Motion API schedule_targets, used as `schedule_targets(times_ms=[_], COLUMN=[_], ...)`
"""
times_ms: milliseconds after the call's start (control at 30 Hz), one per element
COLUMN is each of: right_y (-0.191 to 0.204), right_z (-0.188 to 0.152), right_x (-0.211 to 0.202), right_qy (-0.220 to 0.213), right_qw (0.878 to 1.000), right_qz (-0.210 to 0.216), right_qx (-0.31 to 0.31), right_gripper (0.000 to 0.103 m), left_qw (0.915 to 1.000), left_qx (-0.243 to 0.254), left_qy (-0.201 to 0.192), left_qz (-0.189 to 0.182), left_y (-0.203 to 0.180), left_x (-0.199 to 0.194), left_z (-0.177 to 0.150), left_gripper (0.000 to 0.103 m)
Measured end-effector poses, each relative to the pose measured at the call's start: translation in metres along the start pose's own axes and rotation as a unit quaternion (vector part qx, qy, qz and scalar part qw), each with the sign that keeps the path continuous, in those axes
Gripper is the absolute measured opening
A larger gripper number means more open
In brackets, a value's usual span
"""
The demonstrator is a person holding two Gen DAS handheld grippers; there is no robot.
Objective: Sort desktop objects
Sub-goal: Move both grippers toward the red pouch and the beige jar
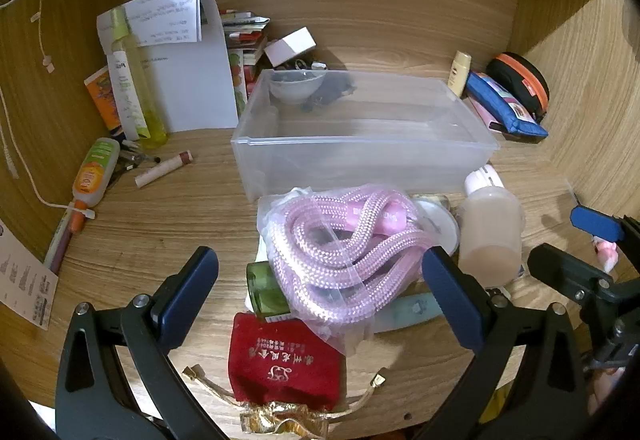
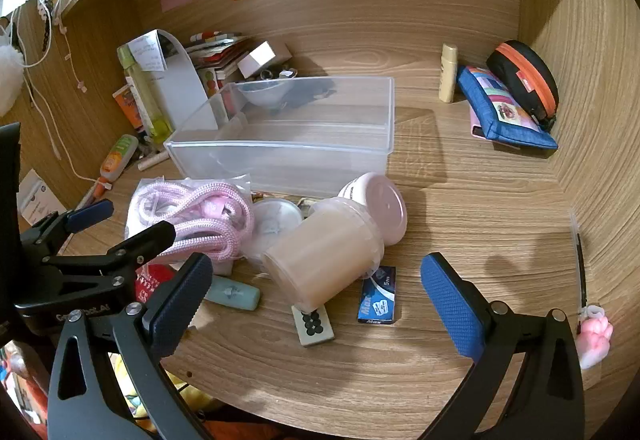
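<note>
A clear plastic bin stands mid-desk, holding a small bowl. In front of it lie a bagged pink rope, a red pouch, a green bottle, a frosted tub on its side, a pink-lidded jar, a blue Max box, a domino tile and a pale blue case. My left gripper is open, its jaws either side of the rope bag. My right gripper is open around the tub and tile.
At the back left stand papers, bottles, books and a white box. A glue bottle and a lip balm lie at the left. A blue pouch, black case and cream bottle sit back right.
</note>
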State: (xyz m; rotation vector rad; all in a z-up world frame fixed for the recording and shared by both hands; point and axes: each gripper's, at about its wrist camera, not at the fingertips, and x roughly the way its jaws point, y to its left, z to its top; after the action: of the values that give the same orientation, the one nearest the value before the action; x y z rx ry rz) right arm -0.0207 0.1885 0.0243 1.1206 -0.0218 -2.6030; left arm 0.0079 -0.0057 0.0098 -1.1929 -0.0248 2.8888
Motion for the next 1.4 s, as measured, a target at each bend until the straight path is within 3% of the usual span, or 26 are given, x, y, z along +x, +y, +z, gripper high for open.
schedule_targets(times_ms=[200,533,667,1033,1267,1400], right_y=[-0.002,-0.009,-0.017,-0.027,-0.022,-0.026], right_z=[0.000,-0.003,-0.003,-0.005,-0.008,-0.005], right_x=[-0.003,-0.007,-0.009,0.008,0.036,0.053], right_qy=[-0.003,-0.013,-0.021,0.000,0.031,0.051], right_qw=[1.000,1.000,1.000,0.999,0.999,0.997], right_qz=[0.002,-0.006,-0.012,-0.001,-0.001,0.014], right_qx=[0.005,0.007,0.015,0.036,0.035,0.056], right_gripper=[0.103,0.103,0.103,0.103,0.103,0.101], left_qw=[0.9999,0.9996,0.9995,0.9961,0.9949,0.9967], left_qx=[-0.005,0.020,0.014,-0.042,-0.039,-0.026], left_qy=[-0.002,-0.021,-0.007,0.062,0.086,0.074], left_qz=[-0.012,0.006,-0.028,-0.047,-0.037,-0.022], left_y=[0.004,0.011,0.023,0.045,0.039,0.036], left_x=[-0.004,-0.021,-0.024,0.001,0.023,0.023], left_z=[0.000,-0.008,-0.020,-0.060,-0.072,-0.074], left_gripper=[0.103,0.103,0.103,0.103,0.103,0.102])
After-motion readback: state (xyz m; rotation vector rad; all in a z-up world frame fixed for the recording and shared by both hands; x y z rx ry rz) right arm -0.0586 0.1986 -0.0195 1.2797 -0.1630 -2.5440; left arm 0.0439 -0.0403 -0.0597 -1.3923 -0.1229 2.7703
